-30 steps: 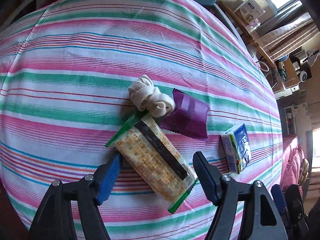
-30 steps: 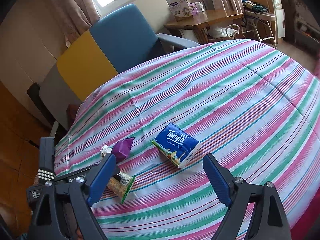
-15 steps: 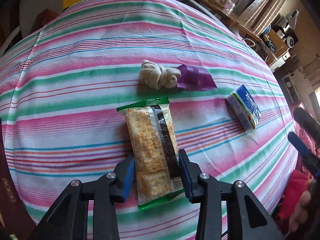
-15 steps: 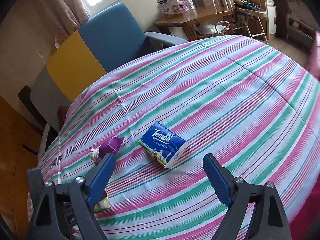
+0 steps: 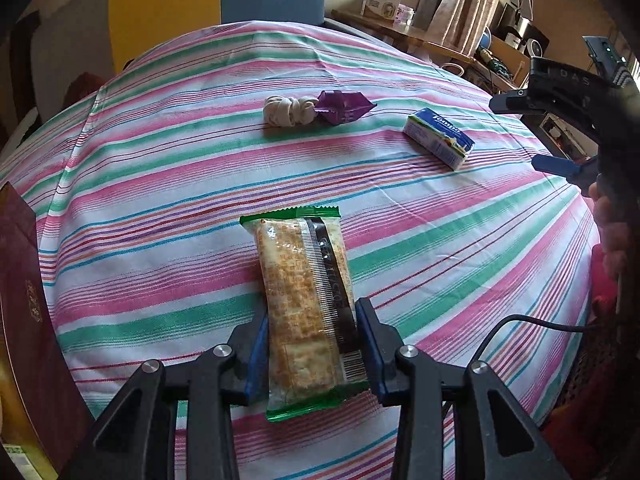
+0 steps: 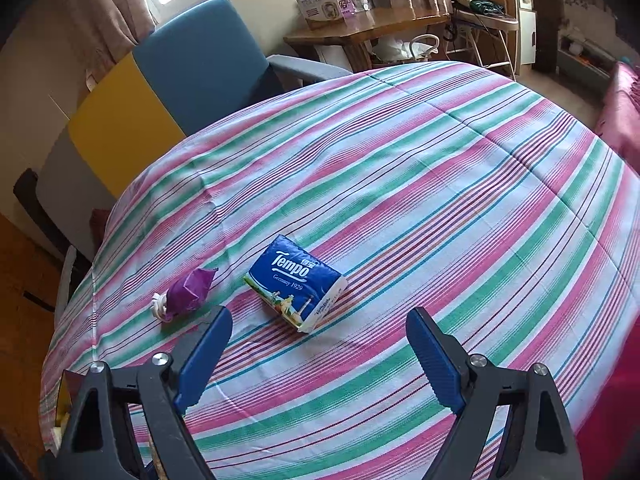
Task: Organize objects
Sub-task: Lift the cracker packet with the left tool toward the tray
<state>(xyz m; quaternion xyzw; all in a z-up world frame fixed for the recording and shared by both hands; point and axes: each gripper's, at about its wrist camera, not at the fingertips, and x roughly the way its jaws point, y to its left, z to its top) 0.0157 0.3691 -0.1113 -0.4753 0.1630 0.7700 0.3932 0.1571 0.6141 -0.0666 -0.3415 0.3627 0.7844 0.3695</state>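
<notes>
On the striped cloth [image 5: 160, 184] four things lie scattered. The cracker pack [image 5: 308, 304] is largest and nearest the person; the tissue pack [image 6: 295, 282] sits further out to the right; the purple wrapper [image 5: 344, 107] and white knot [image 5: 286, 111] touch each other at the far side. A dark red box [image 5: 28, 320] stands at the left edge.

The step in hand looks like the pick-up of the cracker pack. The left gripper [image 5: 310, 344] has both blue pads pressed against the pack's long sides near its lower end, so the pack is clamped; whether it is lifted off the cloth I cannot tell. Next it likely needs raising without bending, since the grip is near one end and the free length may droop, then carrying to wherever the things are gathered.

The left gripper points forward along the pack, fairly low over the cloth. The right gripper [image 6: 318, 356] hovers above the cloth, jaws wide apart and holding nothing, aimed at the tissue pack just ahead.
</notes>
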